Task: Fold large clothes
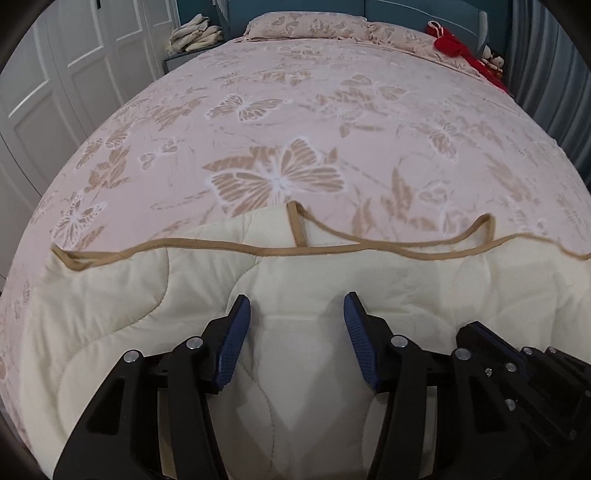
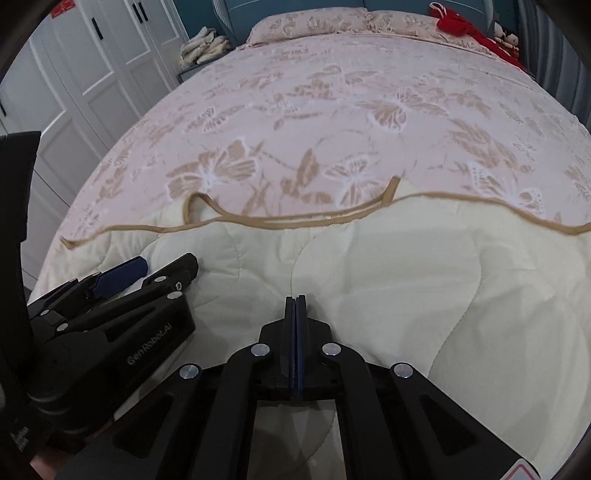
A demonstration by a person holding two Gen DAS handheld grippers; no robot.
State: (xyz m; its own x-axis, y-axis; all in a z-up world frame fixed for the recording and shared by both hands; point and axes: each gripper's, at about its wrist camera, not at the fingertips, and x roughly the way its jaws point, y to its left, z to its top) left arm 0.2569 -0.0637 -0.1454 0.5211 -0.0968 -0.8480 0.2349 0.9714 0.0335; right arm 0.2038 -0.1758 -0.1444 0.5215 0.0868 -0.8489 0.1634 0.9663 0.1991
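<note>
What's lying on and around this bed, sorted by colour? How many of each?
Cream: 2, the quilt with tan edging at the near end, and the folded pile beside the headboard.
Pink butterfly print: 2, the bedspread and the pillow.
Red: 1, the red cloth at the far right corner.
Total: 5.

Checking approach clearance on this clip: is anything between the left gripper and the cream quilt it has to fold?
Nothing visible. The left gripper hangs with open jaws directly over the cream quilt, bare fabric between them. The right gripper, jaws closed, sits beside it over the same quilt, not across its path.
</note>
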